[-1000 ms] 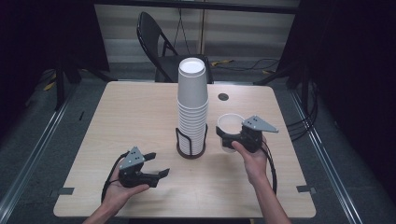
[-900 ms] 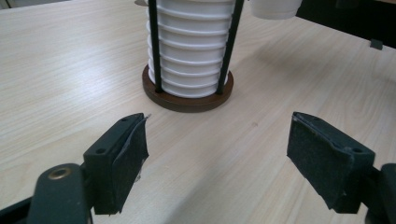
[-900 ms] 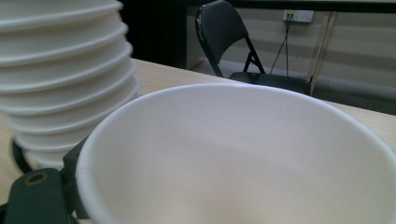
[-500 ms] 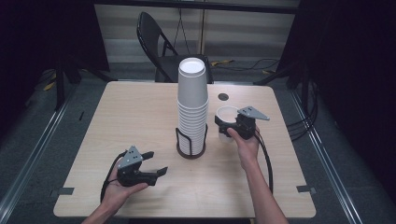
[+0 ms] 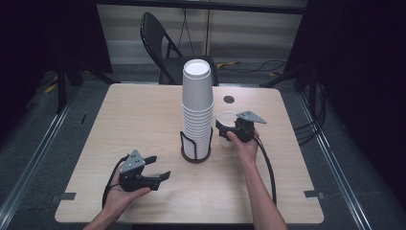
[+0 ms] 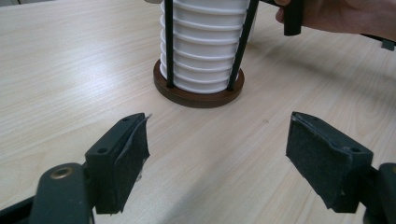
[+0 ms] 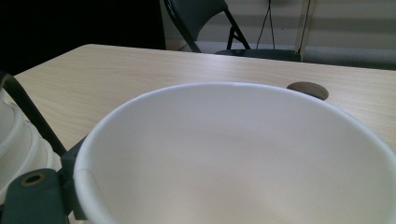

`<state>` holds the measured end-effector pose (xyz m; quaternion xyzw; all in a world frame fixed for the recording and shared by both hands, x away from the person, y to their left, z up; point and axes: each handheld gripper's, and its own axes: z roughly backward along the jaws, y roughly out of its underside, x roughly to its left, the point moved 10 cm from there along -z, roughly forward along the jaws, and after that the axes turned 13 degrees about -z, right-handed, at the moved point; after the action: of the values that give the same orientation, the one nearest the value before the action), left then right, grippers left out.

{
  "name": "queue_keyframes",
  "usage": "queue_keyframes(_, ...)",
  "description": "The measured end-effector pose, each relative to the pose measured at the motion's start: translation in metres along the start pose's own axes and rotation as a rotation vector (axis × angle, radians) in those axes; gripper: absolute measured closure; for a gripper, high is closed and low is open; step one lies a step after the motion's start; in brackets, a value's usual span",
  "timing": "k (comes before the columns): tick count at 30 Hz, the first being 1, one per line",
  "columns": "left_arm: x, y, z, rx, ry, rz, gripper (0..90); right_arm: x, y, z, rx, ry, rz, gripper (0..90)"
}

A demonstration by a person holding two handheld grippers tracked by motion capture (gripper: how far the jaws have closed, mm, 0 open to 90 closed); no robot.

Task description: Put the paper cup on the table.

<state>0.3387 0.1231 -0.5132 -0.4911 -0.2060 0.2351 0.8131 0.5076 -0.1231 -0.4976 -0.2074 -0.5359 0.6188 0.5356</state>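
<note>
A tall stack of white paper cups [image 5: 197,110] stands in a dark wire holder [image 5: 195,155] at the table's middle. My right gripper [image 5: 229,130] is shut on a single white paper cup [image 5: 227,120], upright just right of the stack and low to the table; I cannot tell whether it touches the table. In the right gripper view the cup's open mouth [image 7: 233,154] is close up. My left gripper [image 5: 155,167] lies open near the front left, pointing at the holder's base [image 6: 198,95], with nothing between its pads [image 6: 133,149].
A round dark grommet [image 5: 229,99] sits in the wooden table [image 5: 134,120] behind the held cup. A black folding chair [image 5: 165,45] stands beyond the far edge. Bare wood lies left of the stack and along the front.
My right gripper has carried the cup a little leftward toward the stack and lower. The left gripper has stayed where it was.
</note>
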Motion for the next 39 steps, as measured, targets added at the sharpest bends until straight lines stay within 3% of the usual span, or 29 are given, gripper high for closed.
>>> queue_keyframes(8,0.0,0.0,0.0,0.0,-0.002,-0.005,21.1,-0.005,0.004,0.01,0.038,0.027,0.073,10.5)
queue_keyframes(12,0.0,-0.001,0.0,0.0,-0.003,-0.006,21.1,-0.01,0.007,0.015,0.035,0.035,0.053,9.9)
queue_keyframes(20,0.0,0.0,-0.001,0.002,-0.003,-0.007,21.1,-0.011,0.018,0.021,0.09,0.024,0.007,9.7)
queue_keyframes(27,0.001,0.0,0.0,0.002,-0.004,-0.003,21.1,-0.017,0.035,0.019,0.163,0.057,0.013,12.7)
queue_keyframes(39,0.003,0.001,-0.001,0.004,-0.013,-0.001,21.1,-0.02,0.049,0.032,0.171,0.073,0.004,12.8)
